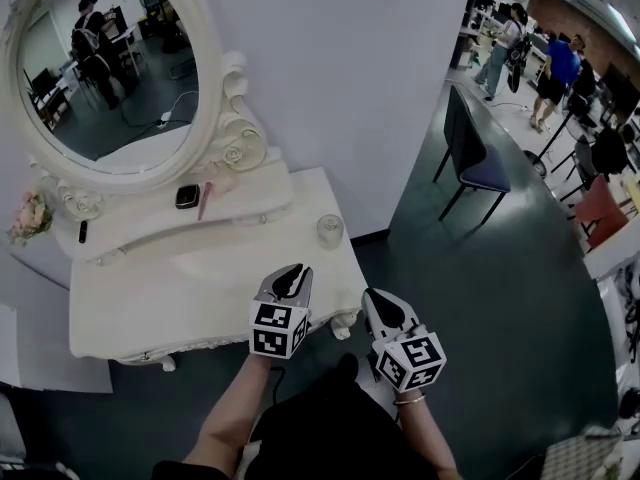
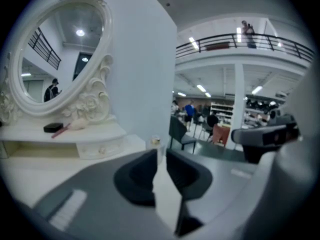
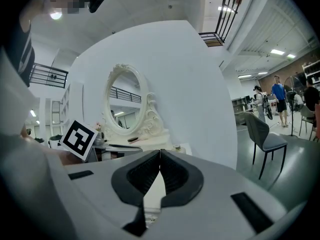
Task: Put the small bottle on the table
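Observation:
A small clear glass bottle (image 1: 330,230) stands upright on the right end of the white dressing table (image 1: 190,298). It also shows far off beyond the jaws in the left gripper view (image 2: 155,142) and in the right gripper view (image 3: 177,147). My left gripper (image 1: 292,271) hovers over the table's front right edge, short of the bottle. Its jaws (image 2: 161,151) stand a narrow gap apart with nothing between them. My right gripper (image 1: 383,303) hangs past the table's right corner, over the floor. Its tips (image 3: 160,151) are shut together and hold nothing.
An oval mirror (image 1: 110,68) in an ornate white frame stands at the table's back. A black compact (image 1: 187,196) and a pink stick (image 1: 205,200) lie on the raised shelf, flowers (image 1: 30,216) at its left. A dark chair (image 1: 470,148) stands to the right, people beyond.

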A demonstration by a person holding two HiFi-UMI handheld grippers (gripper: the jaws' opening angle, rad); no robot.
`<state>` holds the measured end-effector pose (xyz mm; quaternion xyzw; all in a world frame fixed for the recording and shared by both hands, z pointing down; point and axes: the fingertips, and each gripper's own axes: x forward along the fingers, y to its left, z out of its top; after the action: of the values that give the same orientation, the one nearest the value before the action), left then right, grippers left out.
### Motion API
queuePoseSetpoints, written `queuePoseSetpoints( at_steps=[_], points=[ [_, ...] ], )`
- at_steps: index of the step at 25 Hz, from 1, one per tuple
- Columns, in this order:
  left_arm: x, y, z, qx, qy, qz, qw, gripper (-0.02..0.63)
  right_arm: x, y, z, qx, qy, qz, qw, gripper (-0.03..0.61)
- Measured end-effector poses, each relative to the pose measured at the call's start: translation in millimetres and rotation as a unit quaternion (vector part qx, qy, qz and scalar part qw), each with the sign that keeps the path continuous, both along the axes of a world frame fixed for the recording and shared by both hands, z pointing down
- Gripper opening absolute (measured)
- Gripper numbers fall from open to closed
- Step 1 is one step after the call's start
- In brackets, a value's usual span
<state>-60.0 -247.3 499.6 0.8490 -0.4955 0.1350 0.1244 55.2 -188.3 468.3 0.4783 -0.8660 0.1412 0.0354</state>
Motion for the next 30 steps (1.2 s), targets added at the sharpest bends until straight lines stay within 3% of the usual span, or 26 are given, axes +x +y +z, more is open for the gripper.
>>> queuePoseSetpoints(
  at_steps=[8,30],
  points=[
    [-10.5,16.1,-17.1,0.016,0.012,-0.003,0.9998,0.011,-5.7,9.8,-5.9,0.009,0.001,0.002,1.000,0.005],
    [-15.0,29.4,-23.7,0.019,0.021,-0.003,0.9996,0.008,-8.4,22.5,-11.9,0.024,0.007,0.006,1.000,0.005]
  ],
)
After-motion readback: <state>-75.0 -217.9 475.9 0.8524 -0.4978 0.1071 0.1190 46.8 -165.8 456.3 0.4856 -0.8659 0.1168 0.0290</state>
